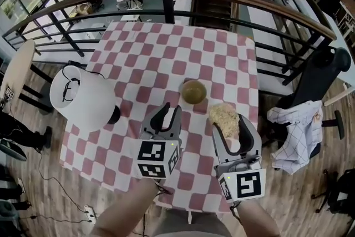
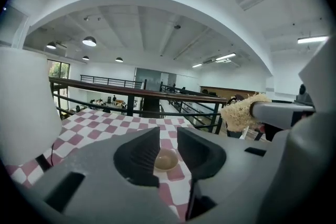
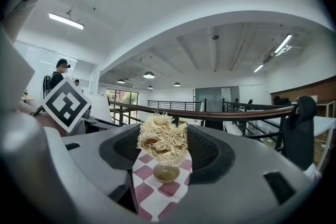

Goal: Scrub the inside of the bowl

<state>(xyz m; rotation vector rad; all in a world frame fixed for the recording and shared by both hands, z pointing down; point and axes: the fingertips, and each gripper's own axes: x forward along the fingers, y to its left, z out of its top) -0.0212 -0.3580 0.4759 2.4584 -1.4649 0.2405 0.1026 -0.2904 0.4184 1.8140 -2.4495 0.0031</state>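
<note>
The bowl is sitting upright on the checked table, mouth up, toward the near right part of the cloth, and both grippers are lining up on it from the near side.

The left gripper is showing its jaws well apart with nothing between them. In the left gripper view the bowl is sitting squarely in the gap, but farther out on the cloth, so the fingers are touching nothing. From these tips the bowl is lying ahead and a little to the right.

The right gripper is clamping a pale, fibrous scrubber between its jaws. In the right gripper view the scrubber is bulging out past the tips, with the bowl peeking out just below and beyond it. From this side the bowl is lying ahead and to the left.

So the bowl is sitting between the two lines of approach, just past both sets of tips. The scrubber's far edge is looking the closer of the two to the rim, near it but apart.

As I judge it, the scrubbing hand is needing a short move far and left, then down into the open mouth, while the empty left jaws are placed to take the near-left rim and steady it. The bowl is round, so no axis is mattering, only that rim.
</note>
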